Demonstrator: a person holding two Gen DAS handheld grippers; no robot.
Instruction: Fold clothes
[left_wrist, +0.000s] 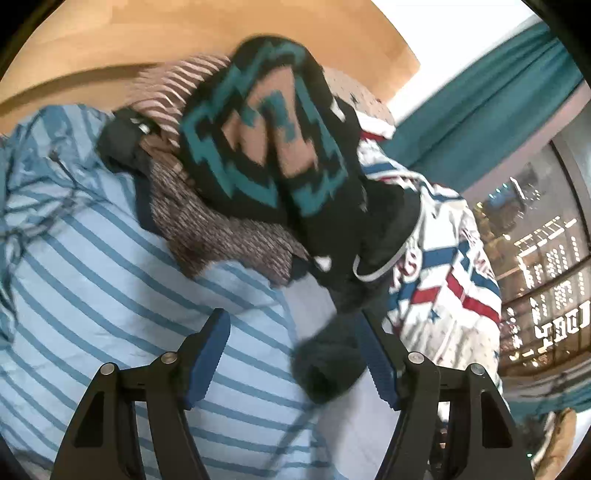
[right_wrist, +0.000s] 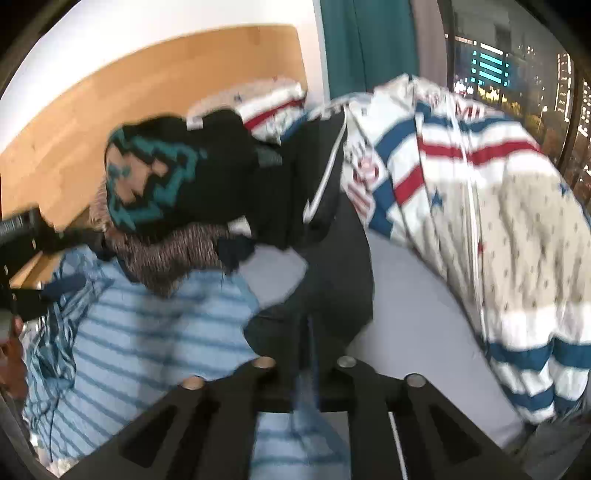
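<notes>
Two claws, right claw (right_wrist: 308, 354) blurred on dark garment (right_wrist: 332, 280), heap half-hidden

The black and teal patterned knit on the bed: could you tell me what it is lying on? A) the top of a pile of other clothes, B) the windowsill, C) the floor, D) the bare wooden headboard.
A: the black and teal knit sits on top of a brown marled garment and other dark clothes heaped on the blue striped bedding.
</notes>
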